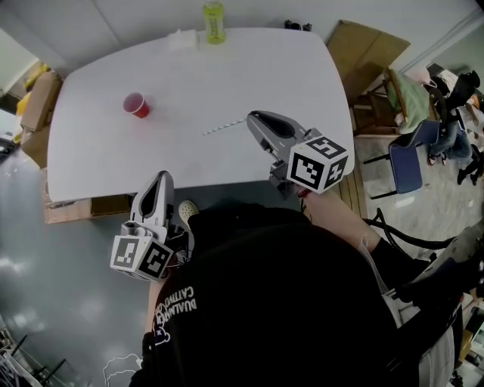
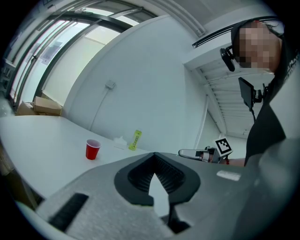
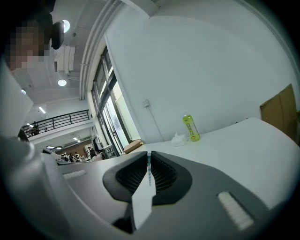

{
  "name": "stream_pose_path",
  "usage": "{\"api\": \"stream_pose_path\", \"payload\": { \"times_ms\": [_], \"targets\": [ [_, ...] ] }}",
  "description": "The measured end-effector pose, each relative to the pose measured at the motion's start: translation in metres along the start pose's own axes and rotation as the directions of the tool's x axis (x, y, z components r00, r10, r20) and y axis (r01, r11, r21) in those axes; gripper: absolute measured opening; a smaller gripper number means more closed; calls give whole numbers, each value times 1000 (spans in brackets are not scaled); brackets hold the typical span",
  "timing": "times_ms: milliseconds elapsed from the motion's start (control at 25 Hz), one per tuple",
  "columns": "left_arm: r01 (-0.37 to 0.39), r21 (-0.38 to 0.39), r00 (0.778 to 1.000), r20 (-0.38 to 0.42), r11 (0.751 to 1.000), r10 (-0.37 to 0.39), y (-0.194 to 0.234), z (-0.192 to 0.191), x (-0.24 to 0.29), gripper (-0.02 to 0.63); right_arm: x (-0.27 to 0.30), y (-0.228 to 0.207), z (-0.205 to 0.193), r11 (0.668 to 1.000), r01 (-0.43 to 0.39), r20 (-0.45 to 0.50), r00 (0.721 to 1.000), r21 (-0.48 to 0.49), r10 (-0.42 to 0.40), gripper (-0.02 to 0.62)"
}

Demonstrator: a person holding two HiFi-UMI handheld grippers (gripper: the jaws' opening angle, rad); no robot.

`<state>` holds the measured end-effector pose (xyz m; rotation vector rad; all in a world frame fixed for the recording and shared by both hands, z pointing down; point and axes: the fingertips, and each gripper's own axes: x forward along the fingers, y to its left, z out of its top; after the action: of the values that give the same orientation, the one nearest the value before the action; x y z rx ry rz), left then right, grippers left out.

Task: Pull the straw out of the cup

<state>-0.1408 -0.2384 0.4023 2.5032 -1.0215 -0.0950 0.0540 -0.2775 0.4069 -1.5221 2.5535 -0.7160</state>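
Looking down from the head view, we see the straw (image 1: 223,126) already out of the cup (image 1: 137,104), gripped at one end by the right gripper (image 1: 251,118). It is thin, straight and pale, with a fine spiral stripe along its length. It sticks out from the fingertips toward the left of the picture, nearly level over the white table (image 1: 98,151). We cannot tell whether its free end touches the tabletop.

In the right gripper view the stripes read as teal on white. There the straw (image 3: 149,169) runs as a narrow line between the black ribbed fingers (image 3: 164,174), which are closed on it.

The cup is small and red, upright with its mouth open. It stands on the left part of the table, well apart from the straw's free end.

Our left gripper (image 1: 162,178) sits low at the near edge of the table, close to the person's body. Its own view shows its fingers (image 2: 172,177) closed tip to tip with nothing between them. Beyond them we see the cup (image 2: 92,150), and farther back a yellow-green bottle (image 2: 135,139). In the head view that bottle (image 1: 214,21) stands at the far edge of the table, with a crumpled white tissue (image 1: 181,38) just beside it.
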Motion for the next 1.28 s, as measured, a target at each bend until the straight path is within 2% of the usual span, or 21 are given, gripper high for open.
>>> {"api": "stream_pose_path", "payload": {
  "times_ms": [360, 1280],
  "targets": [
    [-12, 7, 1000, -5, 1000, 12, -5, -9, -20, 3, -9, 12, -16, 1000, -8, -26, 1000, -7, 8, 31],
    [-16, 5, 1000, -5, 1000, 16, -5, -14, -27, 3, -9, 16, -28, 1000, -14, -58, 998, -18, 13, 31]
  ]
}}
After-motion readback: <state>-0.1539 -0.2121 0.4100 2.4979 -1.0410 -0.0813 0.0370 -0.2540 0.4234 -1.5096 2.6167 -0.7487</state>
